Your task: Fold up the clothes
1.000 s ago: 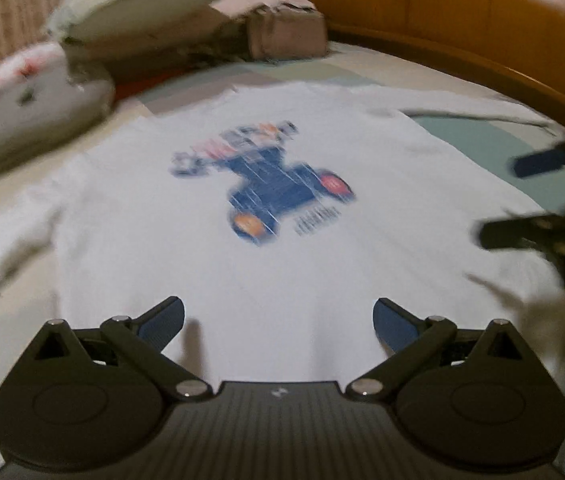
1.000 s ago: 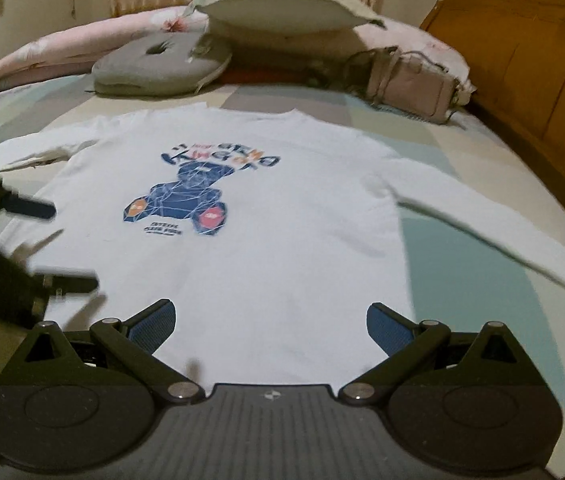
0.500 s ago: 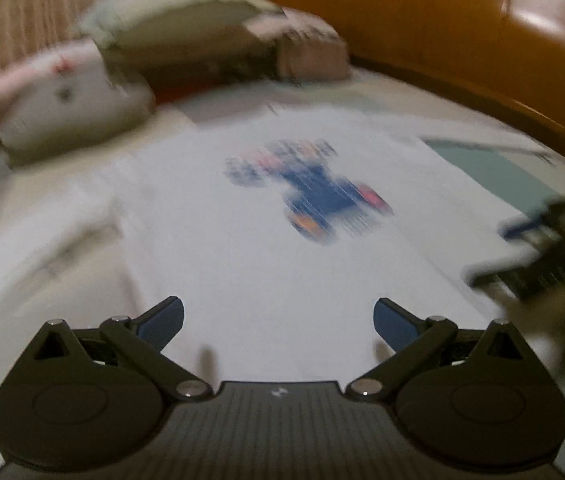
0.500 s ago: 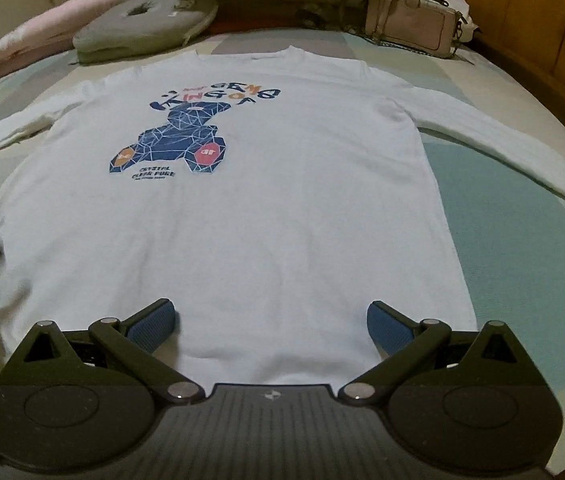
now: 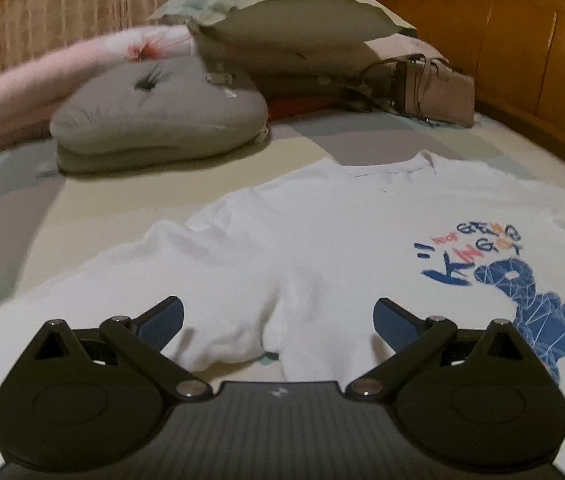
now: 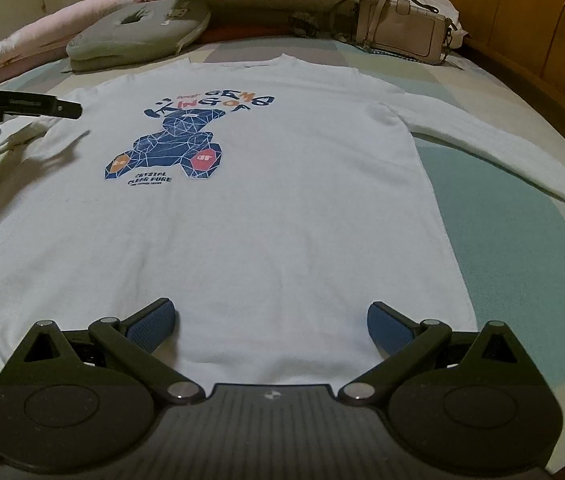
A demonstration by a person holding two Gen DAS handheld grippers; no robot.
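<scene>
Because the bed gives a broad flat base, the white sweatshirt lies face up on it, sleeves spread. I hold my right gripper wide at its hem and my left gripper wide over the armpit, ready to pinch.

Pillows and a handbag are crowding the far end of the bed, blocking passage there. The wooden bed frame is walling off the right. The shirt is lying flat, leaving open room above it and along the bare near-right bedding.
</scene>
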